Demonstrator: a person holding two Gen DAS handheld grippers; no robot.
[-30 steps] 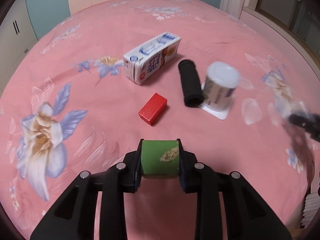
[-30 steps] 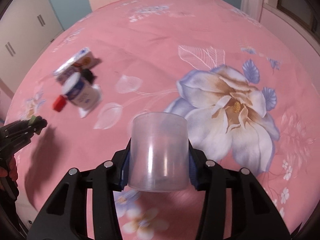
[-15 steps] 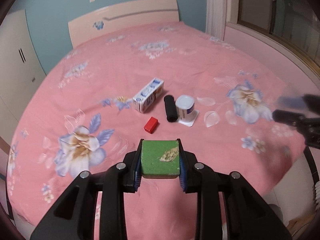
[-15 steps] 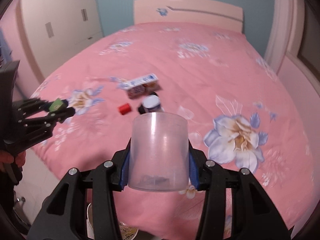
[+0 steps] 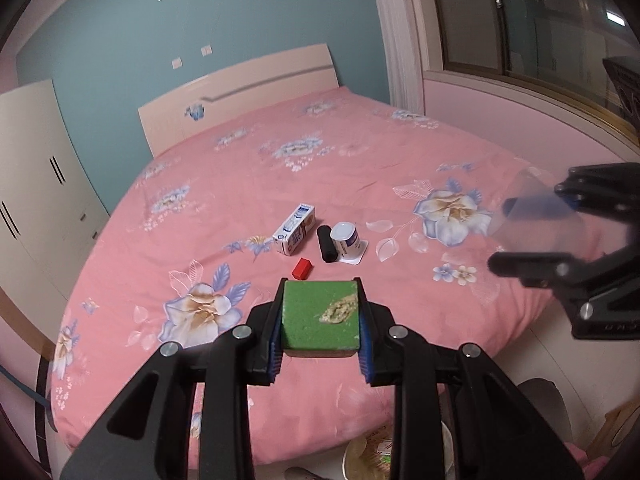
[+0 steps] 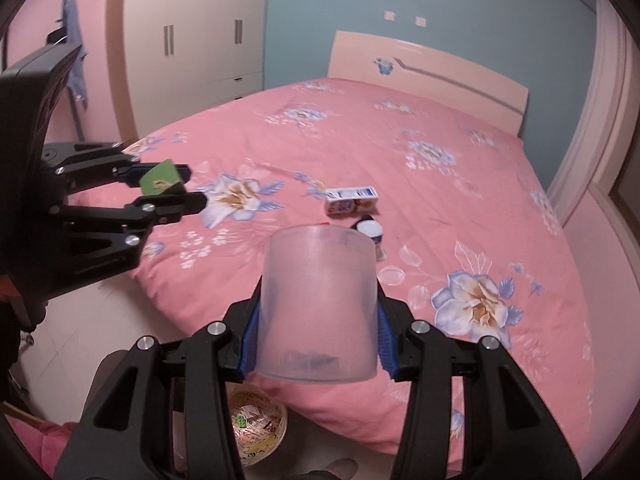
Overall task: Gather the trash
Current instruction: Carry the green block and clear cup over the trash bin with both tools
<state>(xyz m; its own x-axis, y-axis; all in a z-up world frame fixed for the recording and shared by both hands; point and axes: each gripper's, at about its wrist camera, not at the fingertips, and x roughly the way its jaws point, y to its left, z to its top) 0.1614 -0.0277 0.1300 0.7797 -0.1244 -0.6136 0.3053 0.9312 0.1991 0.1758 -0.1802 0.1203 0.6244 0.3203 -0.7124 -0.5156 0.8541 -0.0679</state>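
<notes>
My left gripper (image 5: 320,316) is shut on a green sponge block (image 5: 318,322) with a crusty stain, held over the bed's near edge; the gripper also shows in the right wrist view (image 6: 182,188). My right gripper (image 6: 318,320) is shut on a clear plastic cup (image 6: 318,308), also held off the bed's edge; the cup appears at the right of the left wrist view (image 5: 536,210). On the pink bedspread (image 5: 360,160) lie a milk carton (image 5: 294,230), a black roll (image 5: 326,244), a white cup (image 5: 346,240) and a red block (image 5: 302,269).
A round trash bin with wrappers (image 6: 256,426) stands on the floor below the grippers at the foot of the bed; its rim also shows in the left wrist view (image 5: 368,456). A wardrobe (image 6: 192,40) and the headboard (image 5: 240,92) lie beyond.
Both grippers have pulled back and up from the bed with the sponge and the clear cup; the items on the bed look much farther away, and the floor and bin have come into view.
</notes>
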